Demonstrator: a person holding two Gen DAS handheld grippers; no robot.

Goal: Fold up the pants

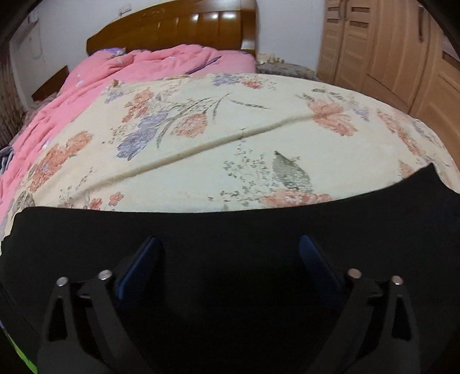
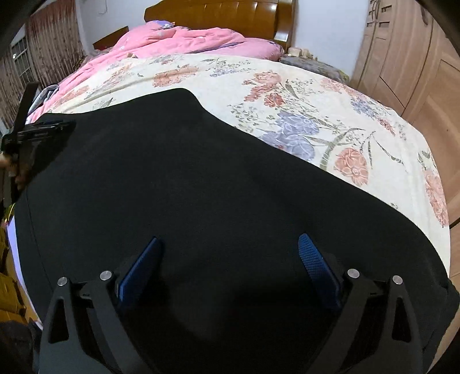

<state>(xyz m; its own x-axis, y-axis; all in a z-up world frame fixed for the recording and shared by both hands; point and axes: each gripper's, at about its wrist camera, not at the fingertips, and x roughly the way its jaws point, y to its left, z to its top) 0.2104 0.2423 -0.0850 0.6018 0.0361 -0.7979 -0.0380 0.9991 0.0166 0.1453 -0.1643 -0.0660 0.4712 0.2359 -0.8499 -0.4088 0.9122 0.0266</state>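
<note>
Black pants (image 2: 187, 178) lie flat on the floral bedsheet (image 2: 316, 95) near the bed's front edge. In the right wrist view they fill most of the lower frame, with a rounded end toward the pink quilt. My right gripper (image 2: 229, 238) hovers over them, open, its blue pads (image 2: 312, 259) wide apart with nothing between them. In the left wrist view the pants (image 1: 230, 224) form a dark band across the bottom. My left gripper (image 1: 227, 238) stands open above that band, holding nothing. The left gripper's body (image 2: 37, 135) also shows at the pants' left side.
A pink quilt (image 1: 129, 69) is bunched toward the wooden headboard (image 1: 178, 26). A wooden wardrobe (image 1: 388, 51) stands along the bed's right side, and a grey blanket (image 1: 284, 70) lies by the far right corner. Bare floral sheet (image 1: 201, 138) stretches beyond the pants.
</note>
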